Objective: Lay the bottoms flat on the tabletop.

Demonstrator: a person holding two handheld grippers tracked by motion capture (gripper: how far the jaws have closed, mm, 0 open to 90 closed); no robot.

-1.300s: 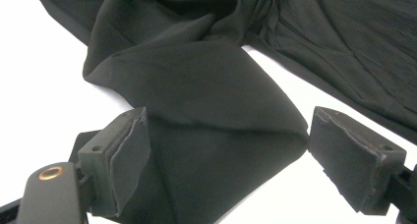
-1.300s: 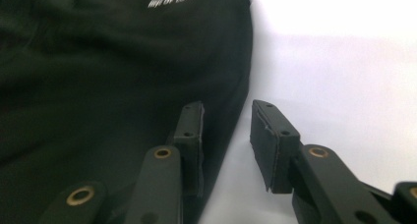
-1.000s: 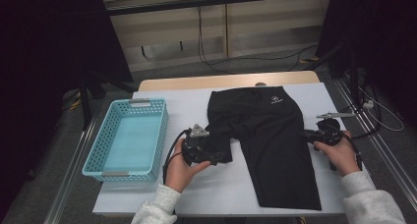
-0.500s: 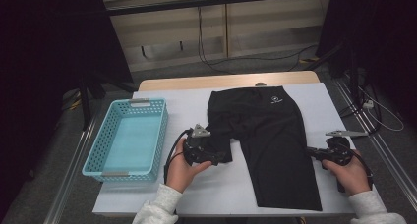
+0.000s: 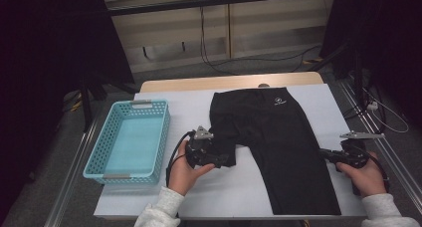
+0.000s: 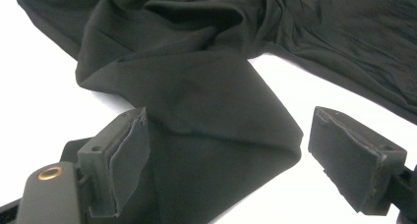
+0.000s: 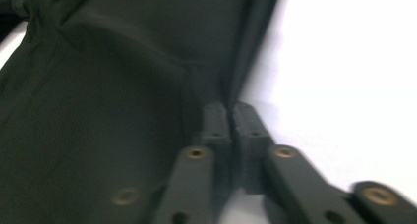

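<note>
On the bench (image 5: 189, 105): black shorts (image 5: 276, 137) spread flat.
Left claw (image 6: 231, 160): jaws wide apart, astride folded leg.
Right claw (image 7: 230, 117): closed, pinching the shorts' edge.

The left hand (image 5: 185, 168) holds the left gripper (image 6: 226, 150) near the middle of the table, toward the front edge; its jaws stand wide apart; the right hand (image 5: 366, 174) holds the right gripper (image 7: 230, 117) near the right edge; its jaws are pressed together.
</note>
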